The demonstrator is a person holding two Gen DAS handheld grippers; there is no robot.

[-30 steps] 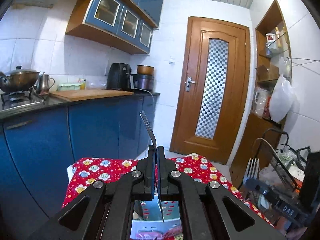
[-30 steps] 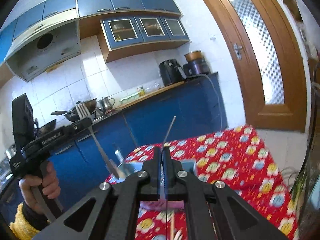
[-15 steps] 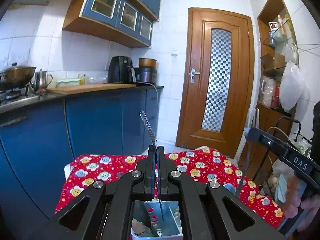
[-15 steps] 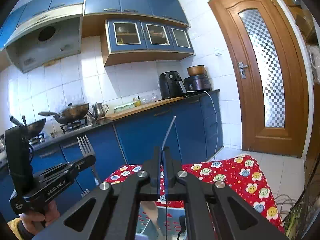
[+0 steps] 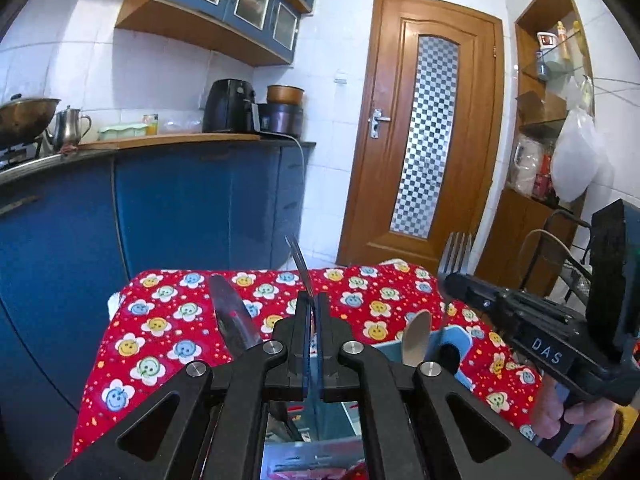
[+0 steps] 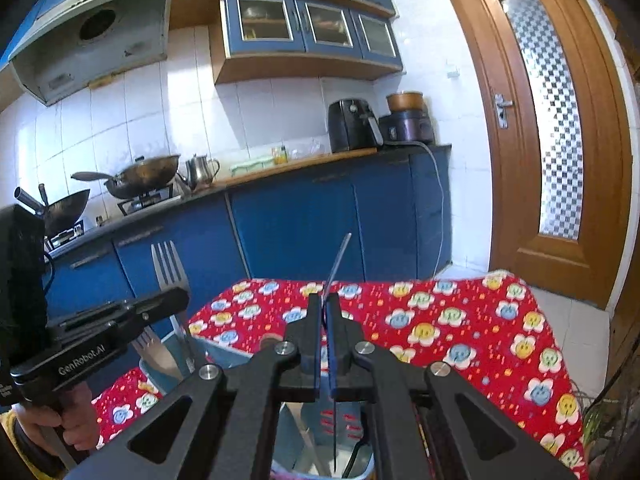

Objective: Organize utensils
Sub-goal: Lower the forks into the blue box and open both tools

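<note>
My left gripper (image 5: 312,310) is shut on a steel fork (image 5: 299,261), seen edge-on in its own view; the fork's tines (image 6: 169,267) show in the right wrist view. My right gripper (image 6: 323,312) is shut on a second fork (image 6: 338,262), seen edge-on; its tines (image 5: 456,254) show in the left wrist view. Both forks stand tines-up above a light blue utensil holder (image 5: 452,338) on the red flowered tablecloth (image 5: 168,320). A knife blade (image 5: 230,320) and a spoon (image 5: 416,338) stick up from the holder.
Blue kitchen cabinets (image 6: 312,228) with woks, a kettle and an air fryer line the far side. A wooden door (image 5: 428,128) stands beyond the table. Shelves and a wire rack (image 5: 560,240) are at the right.
Both grippers have come lower and closer over the holder, still holding their forks. The knife and spoon in the holder have come into the left wrist view.
</note>
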